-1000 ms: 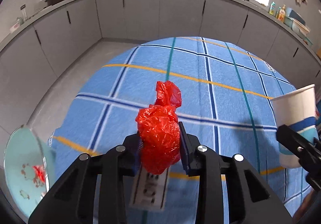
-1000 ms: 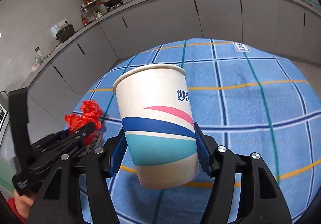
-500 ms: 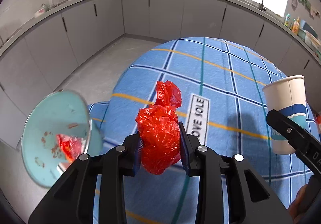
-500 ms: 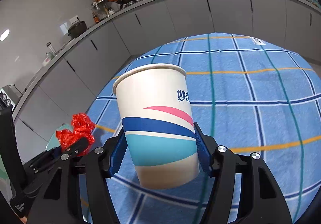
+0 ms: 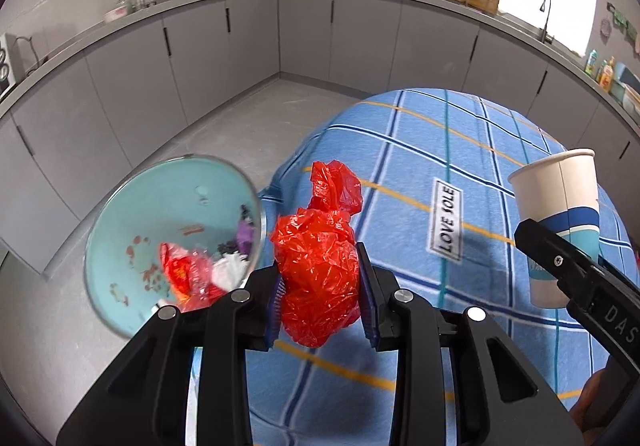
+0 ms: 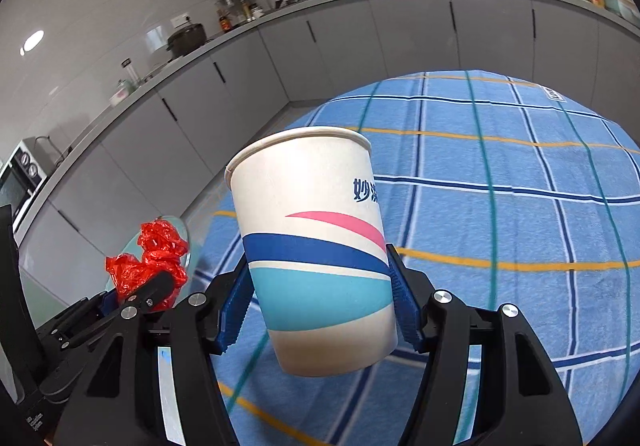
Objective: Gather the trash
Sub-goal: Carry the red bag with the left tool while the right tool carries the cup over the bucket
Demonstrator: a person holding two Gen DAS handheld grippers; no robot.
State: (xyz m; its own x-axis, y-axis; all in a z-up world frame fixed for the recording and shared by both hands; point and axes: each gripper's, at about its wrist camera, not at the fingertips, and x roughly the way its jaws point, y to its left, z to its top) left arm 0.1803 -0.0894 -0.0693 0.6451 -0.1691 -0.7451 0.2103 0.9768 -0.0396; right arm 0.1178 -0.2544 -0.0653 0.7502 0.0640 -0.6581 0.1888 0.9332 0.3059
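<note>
The crumpled red plastic bag (image 5: 318, 278) sits clamped between the blue-padded fingers (image 5: 367, 290) of the left gripper (image 5: 320, 296), its twisted top sticking up above the pads. It is held in the air just off the left edge of the table (image 5: 500, 182), which is covered by a blue checked cloth, with the bag's lower part still over the cloth's edge. Below and to the left of the bag stands a trash bin (image 5: 132, 222) with a pale turquoise inside on the grey floor (image 5: 240, 118), close against the table's side. Red, white and purple scraps lie at its bottom. The left gripper points forward and slightly down, level from side to side, with the bin's open mouth just beside its left finger.

The paper cup (image 6: 316, 246), white with a pink stroke and blue and turquoise bands, is squeezed on both sides by the fingers of the right gripper (image 6: 318, 306). It is lifted clear of the cloth, leaning a little to the left, mouth up. In the left wrist view the cup (image 5: 560, 222) hangs to the right of the bag, over the cloth beyond a sewn label (image 5: 447, 224) reading LOVE SOLE. The two grippers are side by side, near each other but apart. Grey cabinets (image 5: 280, 38) under a worktop line the walls behind.
</note>
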